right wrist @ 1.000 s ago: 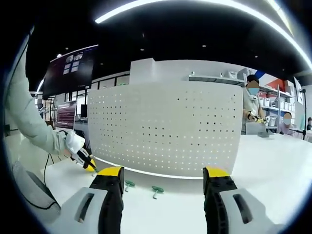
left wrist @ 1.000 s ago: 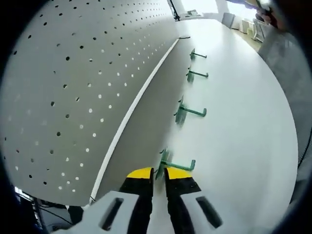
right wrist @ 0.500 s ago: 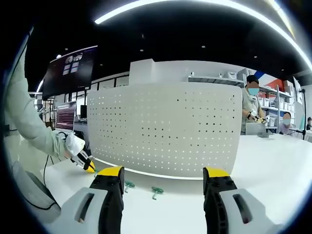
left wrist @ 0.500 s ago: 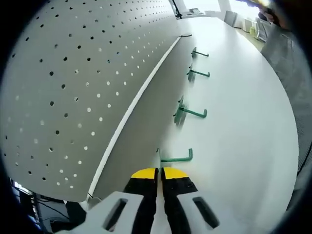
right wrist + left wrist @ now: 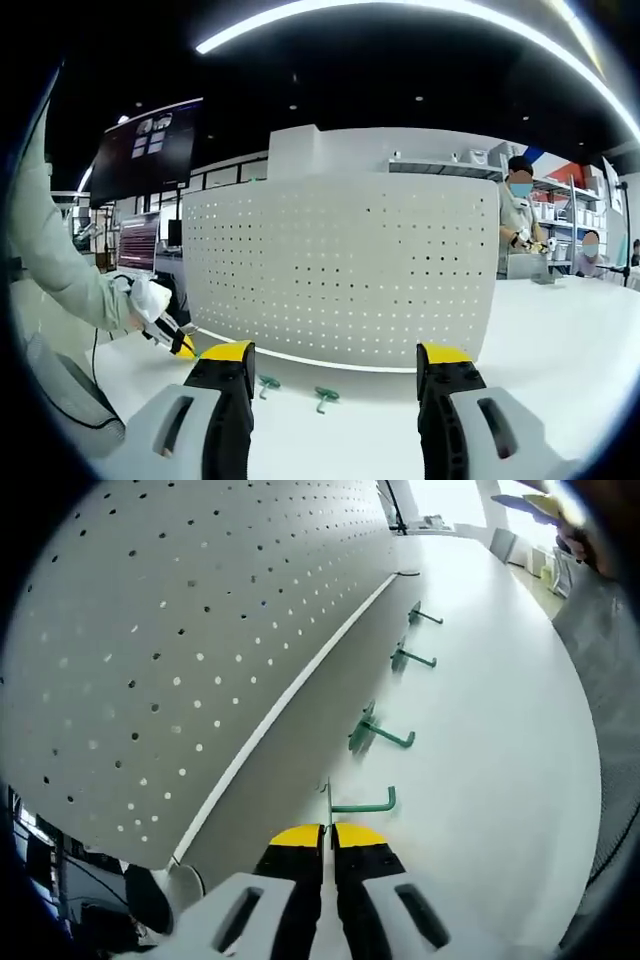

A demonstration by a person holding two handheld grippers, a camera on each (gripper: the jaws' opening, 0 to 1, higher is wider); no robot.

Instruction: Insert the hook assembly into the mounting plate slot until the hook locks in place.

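Hooks count four in the left gripper view, all green, laid in a row along the foot of the white pegboard (image 5: 200, 650) on the white worktop (image 5: 480, 740). The nearest hook (image 5: 360, 804) is clamped at its plate end between the left gripper (image 5: 327, 832) fingers (image 5: 296, 837), which are closed tight on it. Its long arm runs across the view to the right, parallel with the fingertips' front edge, ending in a short upturned tip; its thin backplate stands upright at the finger line. It sits just beside the pegboard's base, not inserted in any hole. The second hook (image 5: 378, 732), third hook (image 5: 411, 659) and fourth hook (image 5: 425, 615) lie loose on the worktop further along, each arm pointing away from the board.

Pegboards count one: a single perforated panel standing upright on the worktop.

The right gripper view presents the board face-on (image 5: 340, 270). The right gripper (image 5: 337, 362) fingers (image 5: 227, 352) stand well apart, holding nothing, and are well short of the board. Two loose green hooks (image 5: 325, 397) lie on the worktop between them. At the left of that view the left gripper (image 5: 178, 343) appears in a gloved hand (image 5: 145, 300) at the board's lower corner. Two people stand in the background at right, near shelving, and a dark monitor (image 5: 145, 150) hangs at upper left.
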